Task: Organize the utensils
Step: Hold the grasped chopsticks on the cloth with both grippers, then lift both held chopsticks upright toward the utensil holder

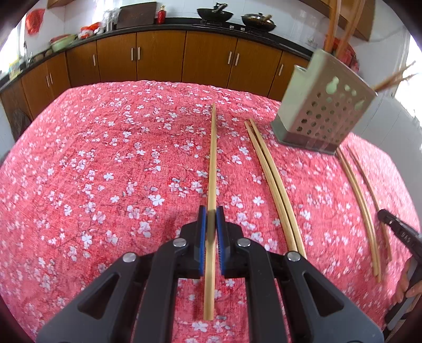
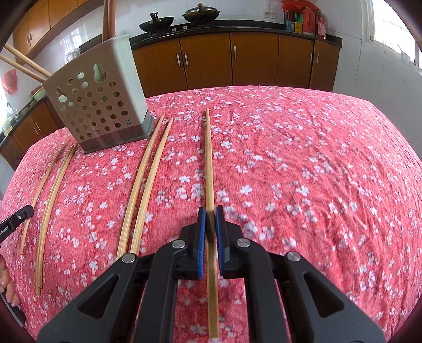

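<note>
You have a red tablecloth (image 1: 105,163) with small white blossoms spread over the whole work surface. Beyond it runs a row of brown wooden cabinets (image 1: 161,55) with slim metal handles, under a dark countertop (image 1: 179,22). On that counter you can see two black woks (image 2: 157,24) standing side by side, one with a lid. To the left sits a green bowl (image 1: 62,42), with red bags near it. Red bottles and boxes (image 2: 303,19) cluster at the counter's right end, near a bright window (image 2: 390,23).

Bright daylight, seemingly from side windows; fisheye edges bend, slight blur throughout.
</note>
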Motion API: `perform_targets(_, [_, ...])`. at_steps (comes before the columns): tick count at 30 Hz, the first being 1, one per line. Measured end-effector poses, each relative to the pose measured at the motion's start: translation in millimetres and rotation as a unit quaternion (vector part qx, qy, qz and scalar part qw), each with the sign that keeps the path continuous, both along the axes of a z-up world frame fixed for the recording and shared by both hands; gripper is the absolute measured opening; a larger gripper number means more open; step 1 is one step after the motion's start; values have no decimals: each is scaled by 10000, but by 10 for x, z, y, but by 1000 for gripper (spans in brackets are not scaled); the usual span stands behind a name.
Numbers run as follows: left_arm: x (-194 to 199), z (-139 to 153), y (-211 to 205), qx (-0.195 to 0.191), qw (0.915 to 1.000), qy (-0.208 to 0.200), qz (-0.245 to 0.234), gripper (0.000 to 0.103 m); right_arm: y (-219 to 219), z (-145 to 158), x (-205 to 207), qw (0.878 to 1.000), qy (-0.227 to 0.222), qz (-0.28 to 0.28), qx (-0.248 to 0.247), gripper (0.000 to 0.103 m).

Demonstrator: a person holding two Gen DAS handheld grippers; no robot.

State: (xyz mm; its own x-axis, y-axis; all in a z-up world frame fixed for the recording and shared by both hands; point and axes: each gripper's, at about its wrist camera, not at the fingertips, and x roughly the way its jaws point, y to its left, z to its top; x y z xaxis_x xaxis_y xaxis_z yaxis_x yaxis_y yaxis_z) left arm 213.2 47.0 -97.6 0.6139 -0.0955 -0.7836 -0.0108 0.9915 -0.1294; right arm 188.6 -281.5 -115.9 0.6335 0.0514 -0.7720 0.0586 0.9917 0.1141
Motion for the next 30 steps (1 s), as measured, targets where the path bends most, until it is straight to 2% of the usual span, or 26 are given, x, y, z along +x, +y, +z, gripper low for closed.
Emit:
perform_targets(8, [-195, 14, -55, 226, 9997, 21, -119, 11, 2, 19, -103, 10000, 9, 36, 33, 8])
perform_targets(13, [-210, 49, -35, 308, 9994, 53, -164, 8, -9, 82, -128, 9999, -89, 44, 62, 8])
perform_targets(21, [-334, 498, -23, 214, 9980, -568, -158, 8, -104, 456, -320, 9964, -838, -50, 111, 8])
perform_targets(30, [-454, 967, -5, -7, 9916, -1290, -27, 8, -145, 824, -403, 9872, -1580, -145, 129, 8])
